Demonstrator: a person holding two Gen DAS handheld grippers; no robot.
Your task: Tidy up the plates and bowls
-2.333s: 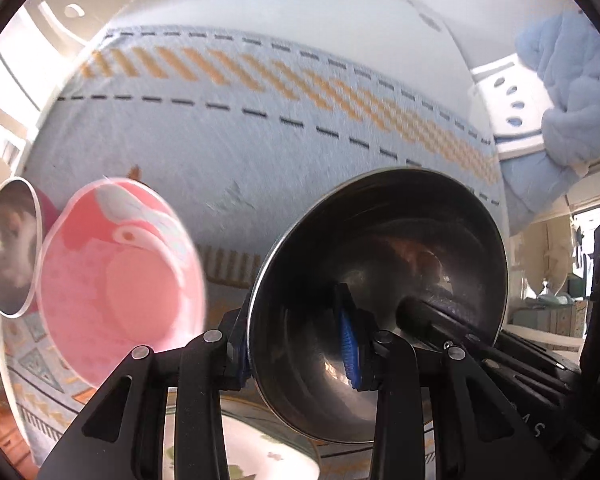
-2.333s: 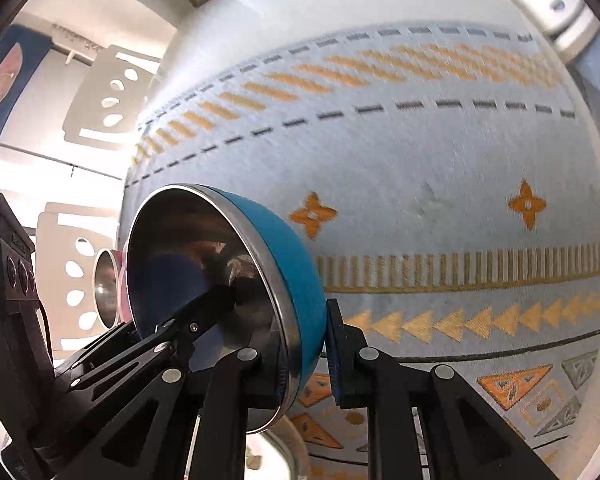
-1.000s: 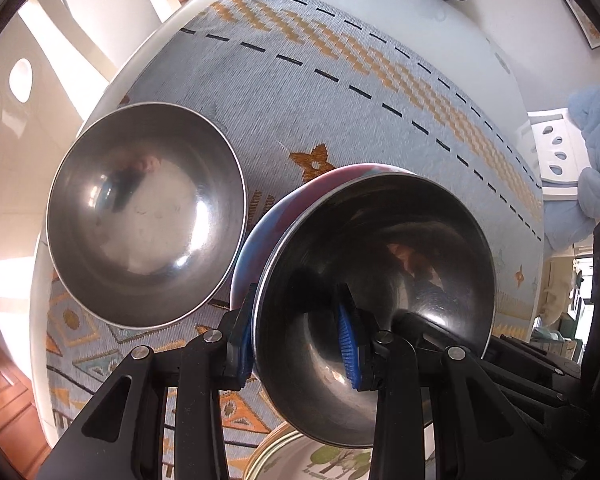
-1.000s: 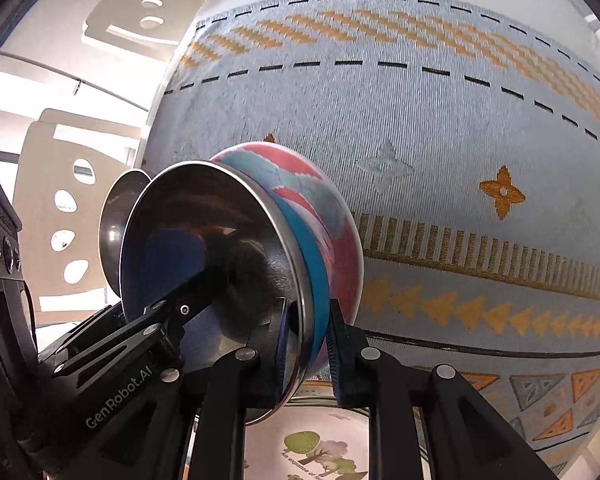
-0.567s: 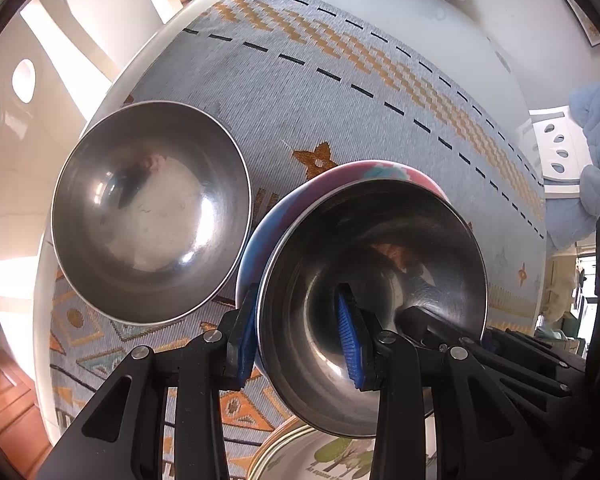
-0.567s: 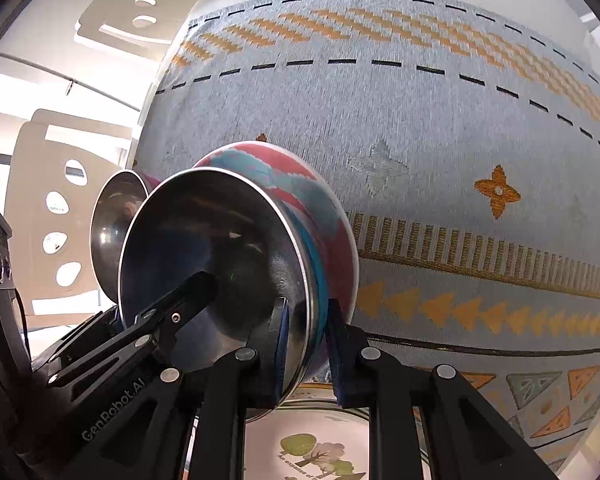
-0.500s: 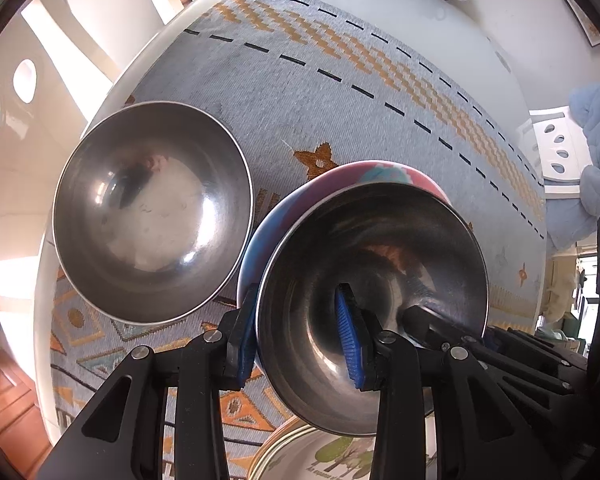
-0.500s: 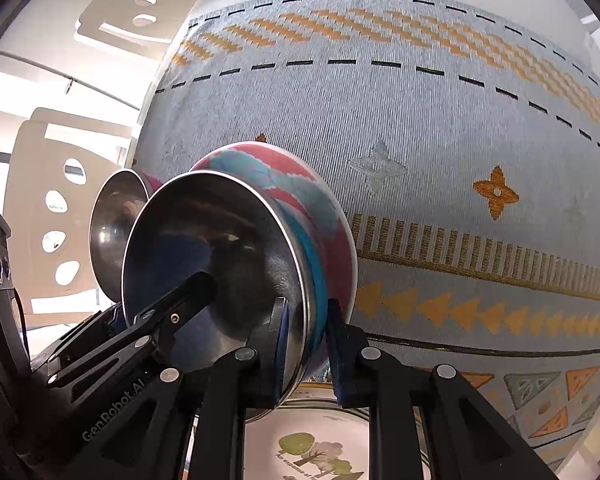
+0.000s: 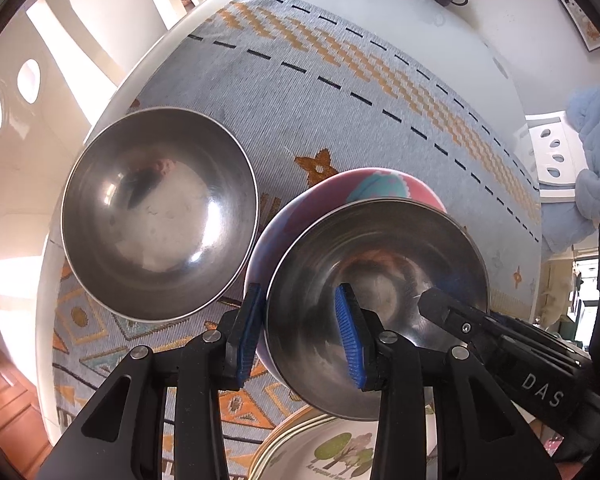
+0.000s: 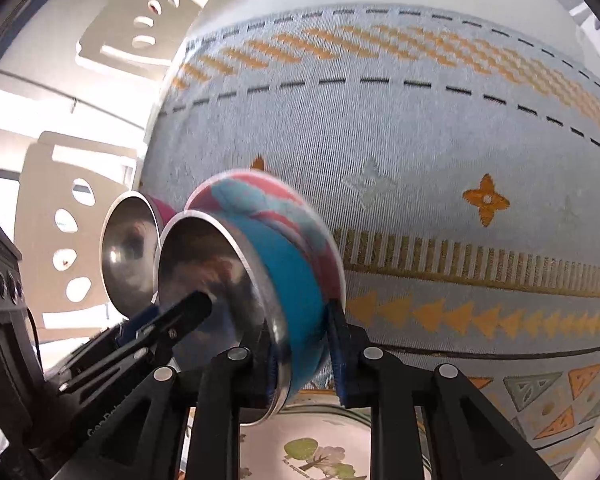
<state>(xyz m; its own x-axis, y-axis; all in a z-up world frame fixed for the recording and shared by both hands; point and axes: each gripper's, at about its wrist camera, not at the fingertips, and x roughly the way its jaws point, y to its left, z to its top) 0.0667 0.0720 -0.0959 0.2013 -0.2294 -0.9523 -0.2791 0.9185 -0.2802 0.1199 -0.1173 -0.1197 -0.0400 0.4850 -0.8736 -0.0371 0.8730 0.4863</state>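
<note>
Nearest the lenses, a printed plate (image 9: 340, 452) with a tree motif lies flat at the bottom edge, partly under the bowls. Above it, the left gripper (image 9: 300, 330), black with ribbed blue pads, points steeply down and straddles the near rim of the blue steel bowl (image 9: 376, 304). The jaws are opening: the outer pad stands just clear of the wall and the inner pad hangs inside the polished hollow. The right gripper (image 10: 300, 354) straddles the opposite rim, its jaws opening too, one finger inside and one beside the blue enamelled outer wall; this view is blurred by motion, so contact cannot be judged. The bowl sits nested in the pink-and-teal patterned bowl (image 9: 380, 186), whose wider glossy rim shows around it. Just beside, to the left, stands the second steel bowl (image 9: 160, 212), round, mirror-smooth, upright. All rest on the woven tablecloth (image 9: 340, 92), grey-blue with orange diamonds and black dashes. Farther off, perforated white chair backs (image 10: 140, 24).
</note>
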